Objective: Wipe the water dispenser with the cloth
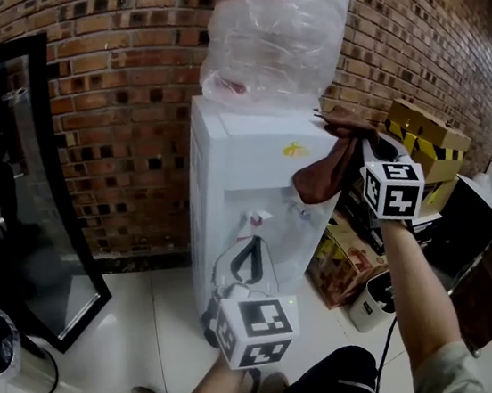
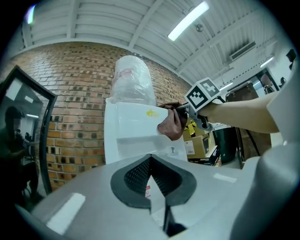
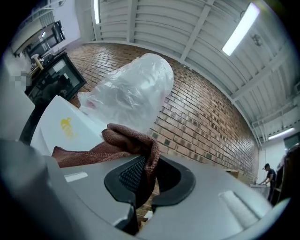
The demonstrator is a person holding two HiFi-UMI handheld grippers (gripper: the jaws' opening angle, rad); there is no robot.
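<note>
The white water dispenser (image 1: 252, 172) stands against the brick wall, with a plastic-wrapped bottle (image 1: 277, 25) on top. My right gripper (image 1: 362, 144) is shut on a brown cloth (image 1: 328, 173), which lies against the dispenser's upper right edge. In the right gripper view the cloth (image 3: 126, 145) hangs folded between the jaws of the right gripper (image 3: 145, 173), beside the dispenser's top (image 3: 61, 126). My left gripper (image 1: 251, 244) is lower, in front of the dispenser's tap recess, pointing level at it. Its jaws are shut, tips touching, with nothing between them. The left gripper view (image 2: 150, 161) shows the same, with the cloth (image 2: 171, 125) ahead.
A black-framed glass panel (image 1: 36, 174) leans on the wall at left, with a steel bin (image 1: 10, 352) on the tiled floor below it. Cardboard boxes (image 1: 422, 136) and a small white appliance (image 1: 372, 300) crowd the dispenser's right side. A person (image 3: 267, 176) stands far off.
</note>
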